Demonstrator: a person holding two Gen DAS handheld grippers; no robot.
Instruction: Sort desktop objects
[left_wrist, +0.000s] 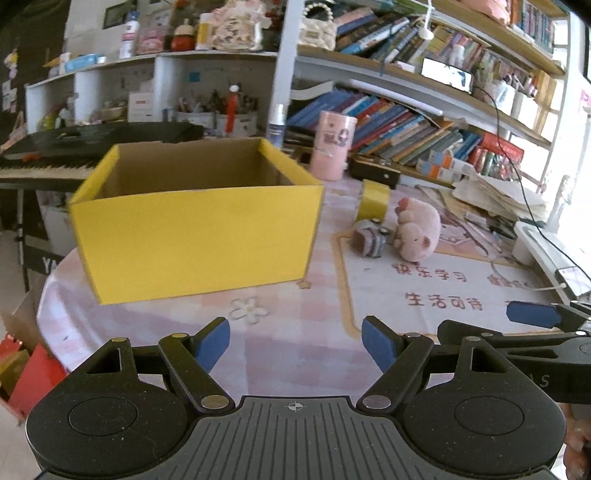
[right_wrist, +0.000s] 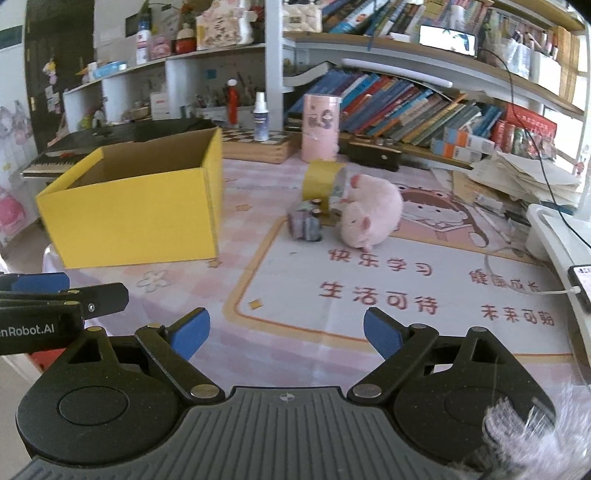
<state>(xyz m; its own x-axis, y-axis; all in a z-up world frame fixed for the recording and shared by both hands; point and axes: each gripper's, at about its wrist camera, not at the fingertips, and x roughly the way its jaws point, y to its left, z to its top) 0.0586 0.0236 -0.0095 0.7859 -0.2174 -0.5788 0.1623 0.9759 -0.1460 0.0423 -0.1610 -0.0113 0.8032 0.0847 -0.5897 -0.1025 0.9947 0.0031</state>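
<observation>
Worktop (right_wrist: 295, 354): yellow box (left_wrist: 192, 236) at left, open-topped. Right of it, clustered: pink plush toy (right_wrist: 369, 214), yellow tape roll (right_wrist: 321, 181), small knitted item (right_wrist: 304, 225). My left tool (left_wrist: 295, 343) and right tool (right_wrist: 286, 332): both spread, holding nothing.

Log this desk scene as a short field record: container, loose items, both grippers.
container: yellow box, open top, no contents visible
loose items: pink plush pig, yellow tape roll, small striped toy, clustered right of the box
surface: pink desk mat
left gripper: open, nothing between fingers
right gripper: open, nothing between fingers
</observation>
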